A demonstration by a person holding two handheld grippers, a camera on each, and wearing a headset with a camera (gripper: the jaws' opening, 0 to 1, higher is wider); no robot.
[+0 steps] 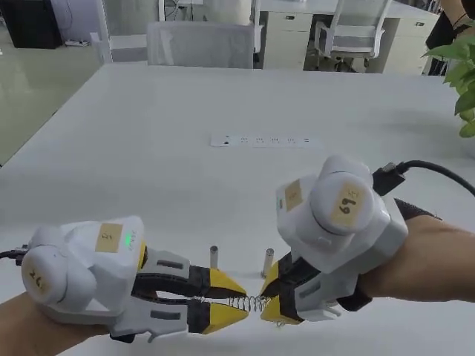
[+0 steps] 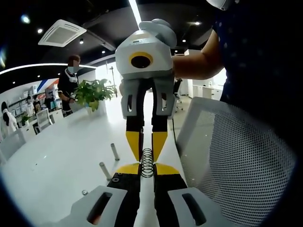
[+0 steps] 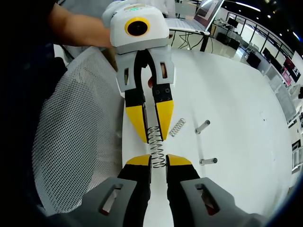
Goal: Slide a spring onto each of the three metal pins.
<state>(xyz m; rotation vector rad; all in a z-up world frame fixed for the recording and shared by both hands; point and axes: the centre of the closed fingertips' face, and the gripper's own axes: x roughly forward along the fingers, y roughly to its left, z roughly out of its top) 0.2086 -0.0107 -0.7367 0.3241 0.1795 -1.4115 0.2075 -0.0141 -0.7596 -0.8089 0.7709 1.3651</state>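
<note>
A short metal spring is stretched level between my two grippers just above the white table. My left gripper comes in from the left and is shut on one end of it. My right gripper faces it from the right, shut on the other end. Behind them, two metal pins stand upright. In the left gripper view the spring runs from my left gripper to the right gripper, with pins to the left. In the right gripper view a second spring lies near two pins.
A flush power strip sits mid-table. A mesh chair back is close behind the grippers at the table's near edge. A green plant stands at the far right, office chairs are beyond the table, and a person stands in the distance.
</note>
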